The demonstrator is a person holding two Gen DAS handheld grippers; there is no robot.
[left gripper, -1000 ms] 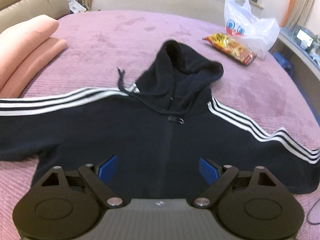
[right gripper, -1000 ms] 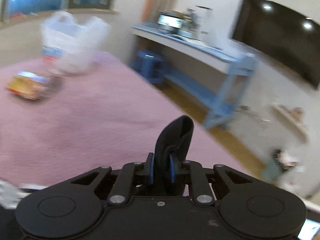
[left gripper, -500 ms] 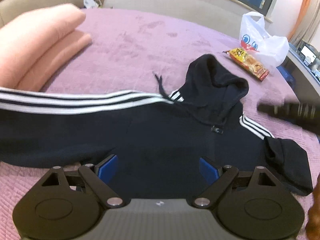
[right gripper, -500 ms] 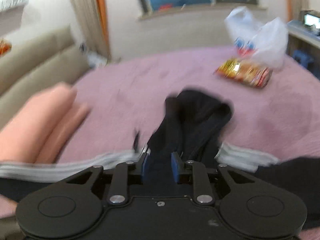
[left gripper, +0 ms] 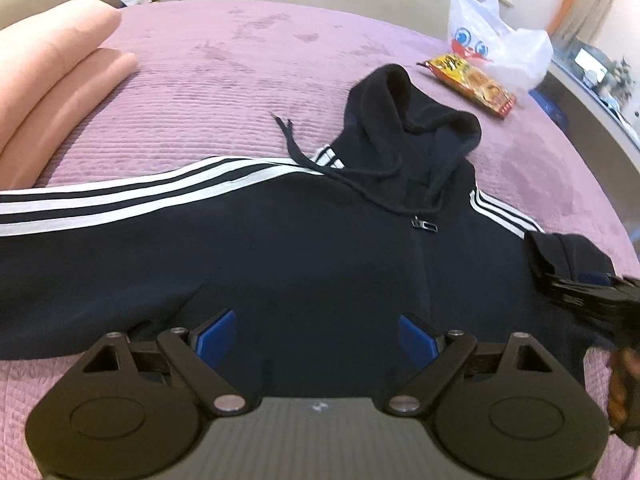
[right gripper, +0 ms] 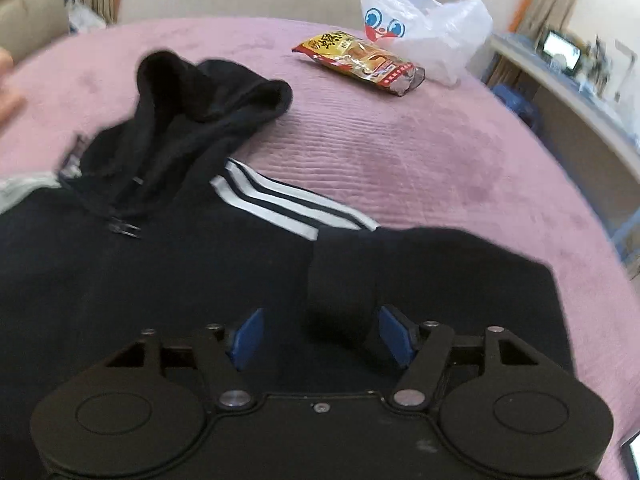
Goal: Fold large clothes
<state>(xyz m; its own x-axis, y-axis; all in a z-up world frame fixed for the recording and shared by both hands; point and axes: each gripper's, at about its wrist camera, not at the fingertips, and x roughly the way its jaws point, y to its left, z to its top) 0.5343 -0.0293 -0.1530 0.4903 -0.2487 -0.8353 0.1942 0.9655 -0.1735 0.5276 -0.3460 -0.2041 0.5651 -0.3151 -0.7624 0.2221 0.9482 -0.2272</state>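
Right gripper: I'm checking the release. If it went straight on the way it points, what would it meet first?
Most likely the folded-over cuff, which lies loose between the open jaws of the right gripper, on the hoodie. Depth is unclear.

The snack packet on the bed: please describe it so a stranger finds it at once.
On the purple bed cover, look beyond the hood of the black hoodie. The snack packet lies flat beside the white plastic bag. It alone is yellow and red.
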